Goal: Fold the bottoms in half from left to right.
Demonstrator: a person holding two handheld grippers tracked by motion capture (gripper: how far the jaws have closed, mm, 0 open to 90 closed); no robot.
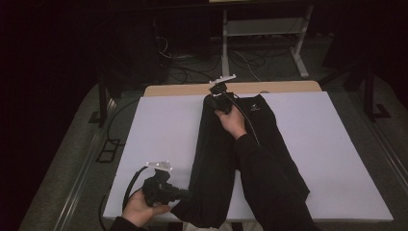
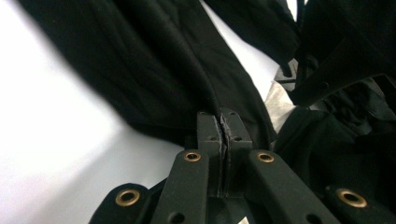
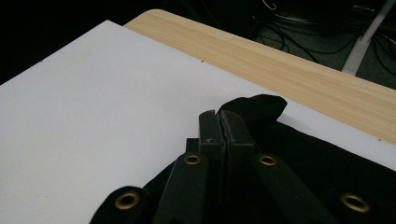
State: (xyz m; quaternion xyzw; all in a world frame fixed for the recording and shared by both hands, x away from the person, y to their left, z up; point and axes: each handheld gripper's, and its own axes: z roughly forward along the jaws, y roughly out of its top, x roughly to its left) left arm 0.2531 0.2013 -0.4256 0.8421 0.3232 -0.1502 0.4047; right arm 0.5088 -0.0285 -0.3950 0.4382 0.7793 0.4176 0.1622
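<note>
On the white surface the black garment lies in a long fold, running from the far edge to the near edge, where its lower end hangs a little over. You have it at both ends. Your left tool is pressed together on a folded edge of the cloth at the near end; your right tool is pinched shut at the far corner, and the cloth seems caught between its jaws, though the dark view makes that hard to confirm.

Expect it to handle light, soft and limp: it will sag and drape between your two grips, and it will not hold any shape you give it. It is not fragile, but thin cloth can slide out of a shallow pinch, so take hold on a hem or doubled edge, as now.

Little stands in your way. Beyond the white sheet a strip of wood shows, then the floor with cables and a frame. Your own right sleeve lies across the garment, and the trailing cord crosses it too; mind both when you lift.
</note>
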